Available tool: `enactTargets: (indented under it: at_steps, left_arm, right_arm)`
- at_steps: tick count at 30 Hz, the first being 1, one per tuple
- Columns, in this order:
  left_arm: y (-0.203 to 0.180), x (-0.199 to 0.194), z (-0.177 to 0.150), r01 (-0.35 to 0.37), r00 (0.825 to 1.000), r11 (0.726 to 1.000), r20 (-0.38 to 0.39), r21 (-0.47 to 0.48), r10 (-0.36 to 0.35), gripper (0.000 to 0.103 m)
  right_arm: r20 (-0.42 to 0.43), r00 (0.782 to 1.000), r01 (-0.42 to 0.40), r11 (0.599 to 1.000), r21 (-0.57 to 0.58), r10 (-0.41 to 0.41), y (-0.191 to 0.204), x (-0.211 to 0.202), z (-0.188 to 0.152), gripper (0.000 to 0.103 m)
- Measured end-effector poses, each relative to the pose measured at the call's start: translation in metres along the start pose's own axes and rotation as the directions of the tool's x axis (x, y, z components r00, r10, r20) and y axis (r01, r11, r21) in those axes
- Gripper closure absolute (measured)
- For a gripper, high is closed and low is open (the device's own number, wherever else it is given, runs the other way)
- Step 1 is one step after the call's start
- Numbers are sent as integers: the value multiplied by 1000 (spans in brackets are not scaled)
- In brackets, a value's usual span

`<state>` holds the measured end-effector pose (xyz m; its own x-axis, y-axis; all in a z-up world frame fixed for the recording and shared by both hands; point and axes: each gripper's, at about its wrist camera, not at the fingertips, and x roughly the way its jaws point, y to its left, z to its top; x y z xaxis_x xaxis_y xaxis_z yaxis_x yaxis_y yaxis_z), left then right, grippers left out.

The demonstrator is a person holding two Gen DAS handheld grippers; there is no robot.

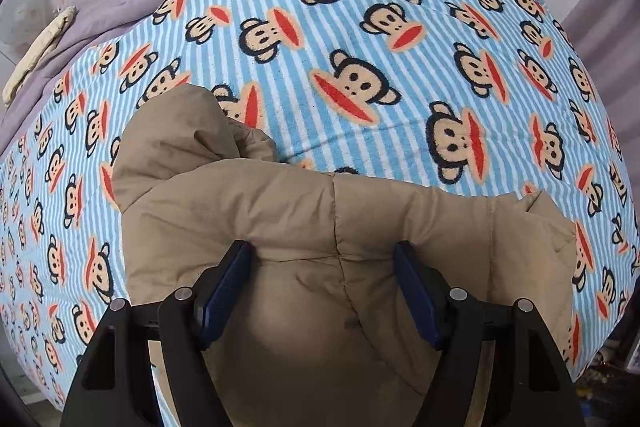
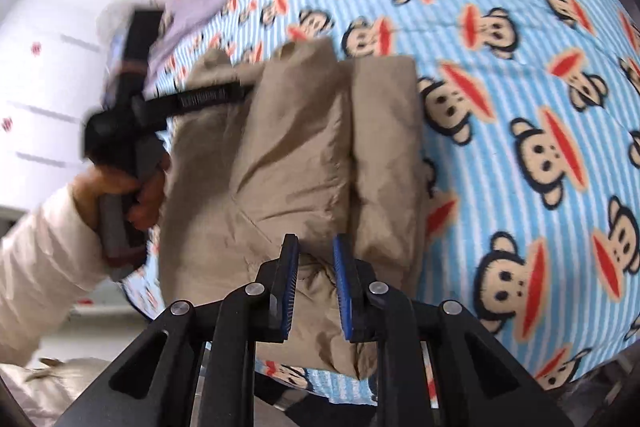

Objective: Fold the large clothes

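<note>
We've got the tan jacket point(image 1: 304, 227) on the monkey blanket point(image 1: 360, 47); left claw point(image 1: 322, 251) spread wide, right claw point(image 2: 316, 243) pinching jacket.

L hand-held gripper point(image 1: 324, 259): jaws spread wide. R hand-held gripper point(image 2: 316, 255): jaws narrow, slightly apart. L hand point(image 2: 120, 195) grips its handle.

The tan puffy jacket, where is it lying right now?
The tan puffy jacket lies bunched on the monkey-print blanket, near its front edge. In both views it fills the lower middle, with the left claw open over it and the right claw closer around a fold.
</note>
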<state>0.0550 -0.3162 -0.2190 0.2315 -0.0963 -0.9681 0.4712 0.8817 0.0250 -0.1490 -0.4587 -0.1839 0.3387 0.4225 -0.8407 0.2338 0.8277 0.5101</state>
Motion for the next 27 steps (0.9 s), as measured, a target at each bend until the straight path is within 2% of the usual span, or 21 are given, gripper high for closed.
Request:
enactTargets:
  at_steps: [3,6,10,12,13,16,17,18,22,27]
  left_arm:
    - [5,-7,-3,11,1000,1000,1,-6,-11,30]
    - [10,-22,-9,23,1000,1000,14,-7,-23,30]
    - [20,-48,-31,35,999,999,35,3,-35,30]
    - [26,-56,-46,48,998,999,26,-2,-48,24]
    - [29,-59,-54,59,998,998,19,-12,-59,14]
    - [36,-69,-77,70,997,997,32,-38,-69,11]
    - [38,-71,-84,70,997,996,29,-46,-68,8]
    - [40,-71,-90,67,998,996,23,-55,-66,0]
    - [46,-71,-107,44,999,995,5,-87,-43,0]
    - [52,-70,-112,60,998,991,-3,-123,-61,0]
  right_arm:
    - [-58,997,41,999,-9,-41,4,23,-6,82]
    - [-100,994,47,999,27,-44,-7,38,-14,82]
    - [-102,994,37,999,31,-34,-12,40,-13,82]
    - [-108,994,39,999,25,-36,-11,43,-11,82]
    - [-111,993,40,999,23,-37,-12,44,-9,82]
    - [-121,992,48,999,12,-46,-6,52,-2,82]
    - [-124,991,51,999,9,-49,-1,60,1,82]
    - [-127,991,53,999,6,-52,-1,64,2,82]
    - [-136,989,55,999,2,-54,5,72,2,81]
    - [-140,989,55,998,5,-54,5,78,4,81]
